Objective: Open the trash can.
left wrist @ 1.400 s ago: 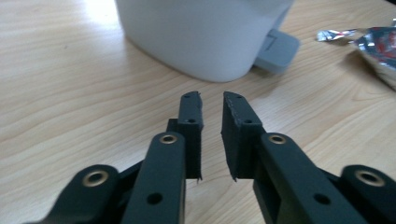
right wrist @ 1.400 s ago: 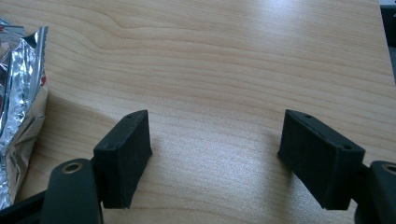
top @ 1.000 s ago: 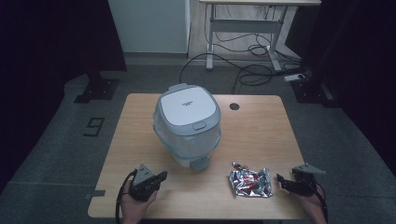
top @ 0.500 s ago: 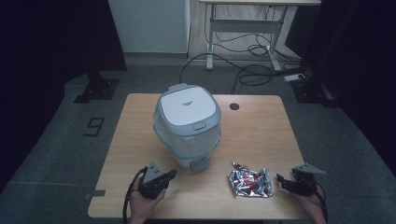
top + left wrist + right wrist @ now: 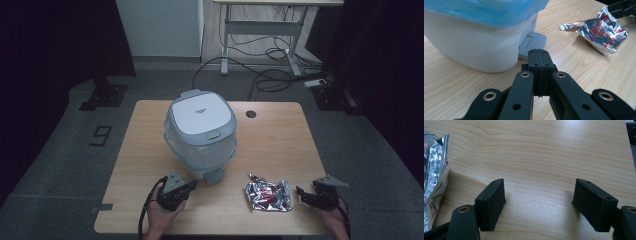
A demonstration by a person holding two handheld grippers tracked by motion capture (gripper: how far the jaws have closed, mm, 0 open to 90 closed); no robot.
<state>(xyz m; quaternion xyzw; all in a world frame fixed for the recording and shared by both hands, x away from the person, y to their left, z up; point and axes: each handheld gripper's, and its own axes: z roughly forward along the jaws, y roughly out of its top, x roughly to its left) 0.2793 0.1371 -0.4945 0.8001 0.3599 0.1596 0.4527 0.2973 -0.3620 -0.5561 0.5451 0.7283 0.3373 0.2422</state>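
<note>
The left gripper (image 5: 191,184), jaws pressed together, has slid toward the pedal (image 5: 533,44) at the white pedal bin's (image 5: 201,134) base, apparently to press it next, while the right gripper (image 5: 301,193) waits spread beside the foil wrapper (image 5: 268,195).

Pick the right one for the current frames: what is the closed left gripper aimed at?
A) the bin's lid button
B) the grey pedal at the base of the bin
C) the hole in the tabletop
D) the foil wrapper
B: in the left gripper view the left gripper, its jaws pressed together with nothing between them, points at the grey pedal at the foot of the white bin; the foil wrapper lies off to the side.
</note>
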